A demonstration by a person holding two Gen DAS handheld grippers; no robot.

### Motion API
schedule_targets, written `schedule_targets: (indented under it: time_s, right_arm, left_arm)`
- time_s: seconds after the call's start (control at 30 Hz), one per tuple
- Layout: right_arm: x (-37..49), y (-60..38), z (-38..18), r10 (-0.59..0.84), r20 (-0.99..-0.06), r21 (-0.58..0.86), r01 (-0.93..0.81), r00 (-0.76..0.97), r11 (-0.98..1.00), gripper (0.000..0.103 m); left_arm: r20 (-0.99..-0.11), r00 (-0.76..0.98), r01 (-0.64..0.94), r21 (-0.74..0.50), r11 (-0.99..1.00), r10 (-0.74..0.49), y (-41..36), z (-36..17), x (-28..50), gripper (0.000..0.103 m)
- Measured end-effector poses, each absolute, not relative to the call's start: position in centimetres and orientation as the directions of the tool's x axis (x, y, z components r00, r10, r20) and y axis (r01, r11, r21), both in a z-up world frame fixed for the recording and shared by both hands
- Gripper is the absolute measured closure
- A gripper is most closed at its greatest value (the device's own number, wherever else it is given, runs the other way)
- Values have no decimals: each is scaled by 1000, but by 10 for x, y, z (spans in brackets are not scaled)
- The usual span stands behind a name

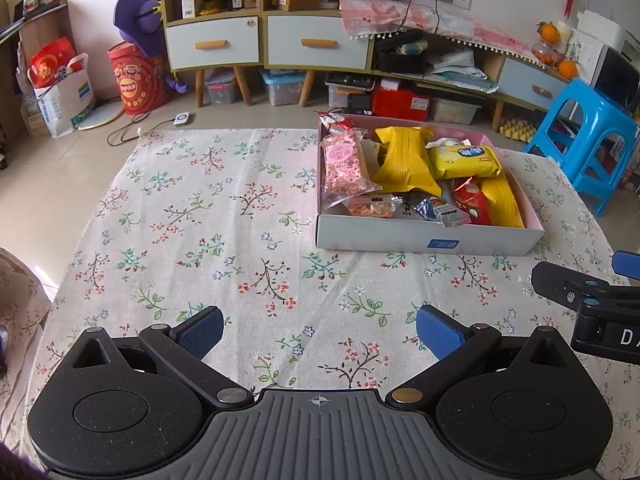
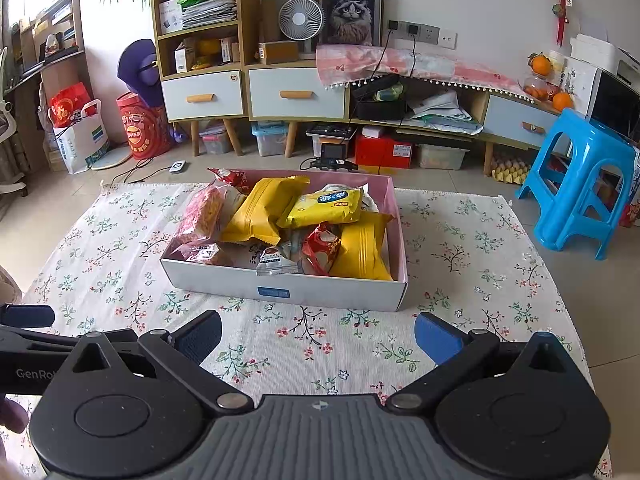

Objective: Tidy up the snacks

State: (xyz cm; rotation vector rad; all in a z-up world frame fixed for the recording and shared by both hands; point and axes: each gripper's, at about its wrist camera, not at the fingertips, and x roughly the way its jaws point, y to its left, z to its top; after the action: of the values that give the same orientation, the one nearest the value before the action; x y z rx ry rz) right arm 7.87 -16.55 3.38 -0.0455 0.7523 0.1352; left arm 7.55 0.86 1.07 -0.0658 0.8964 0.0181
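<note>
Hovering low over the near edge of the floral tablecloth [image 1: 200, 216], the left gripper [image 1: 319, 330] and right gripper [image 2: 318, 334] both have jaws spread apart and empty; snacks [image 2: 256, 216] fill the box [image 2: 320, 292] toward the far right corner, so gathering looks finished, and any next move would mean reaching forward into it

The left tongs [image 1: 319, 330] are matte black, with two angled link arms that end in blue ribbed pads [image 1: 200, 332]. Round silver pivot pins sit at the joints, one of them brass-coloured. Two broad rounded housings, each with a raised disc, flank a grey ridged centre plate marked with a small crosshair. The right tongs [image 2: 318, 334] have the same build, black with blue pads [image 2: 438, 338]. White lettering reading "GenRo" shows on a black side body at the left edge of the right wrist view, and "DA" on the other.
</note>
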Motion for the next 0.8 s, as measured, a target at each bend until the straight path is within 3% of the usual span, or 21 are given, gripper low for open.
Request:
schedule_targets:
  time_s: [0.8]
  right_arm:
    - [79, -165, 32, 106, -686, 3, -143, 719, 990, 8]
  left_arm:
    - [-775, 632, -36, -51, 998, -17, 8, 15, 74, 0]
